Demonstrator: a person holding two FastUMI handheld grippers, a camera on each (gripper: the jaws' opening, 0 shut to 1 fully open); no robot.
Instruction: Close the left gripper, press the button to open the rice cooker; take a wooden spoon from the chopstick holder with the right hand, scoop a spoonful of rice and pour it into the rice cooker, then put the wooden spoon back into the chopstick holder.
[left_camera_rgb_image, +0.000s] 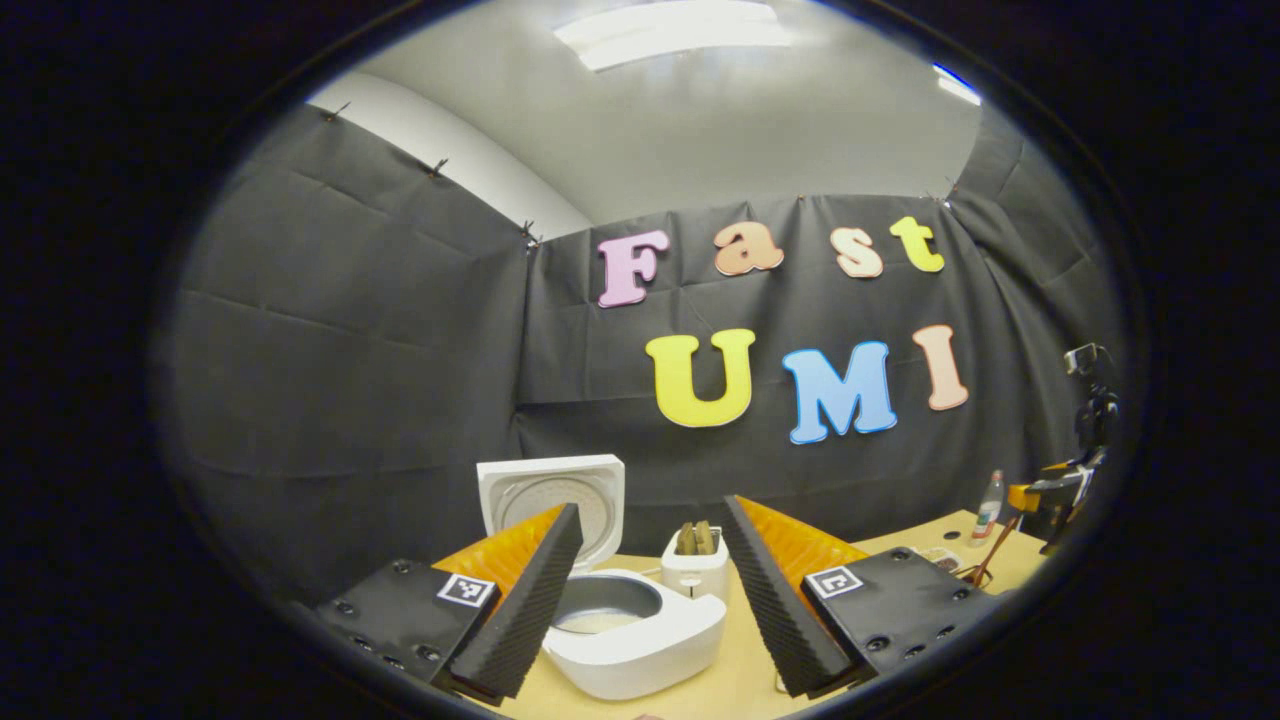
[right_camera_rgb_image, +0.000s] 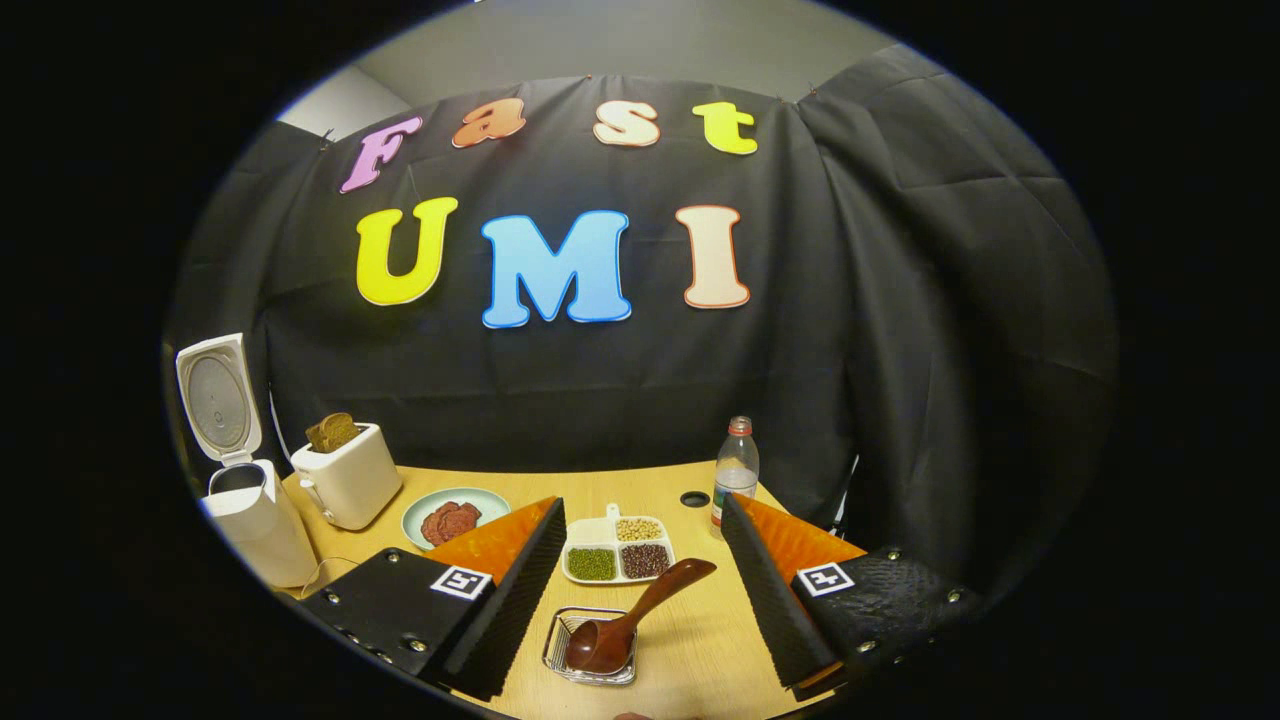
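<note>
In the left gripper view the left claw is released, its fingers spread either side of the one rice cooker, whose lid stands raised; pale contents lie in its pot. One toaster stands just behind it on the desk.

In the right gripper view the right claw is released too, grasping nothing. Between its fingers, near, one wooden spoon rests bowl-down in a wire holder. Beyond lie one three-part tray of beans, one plate to the left, one bottle to the right.
</note>
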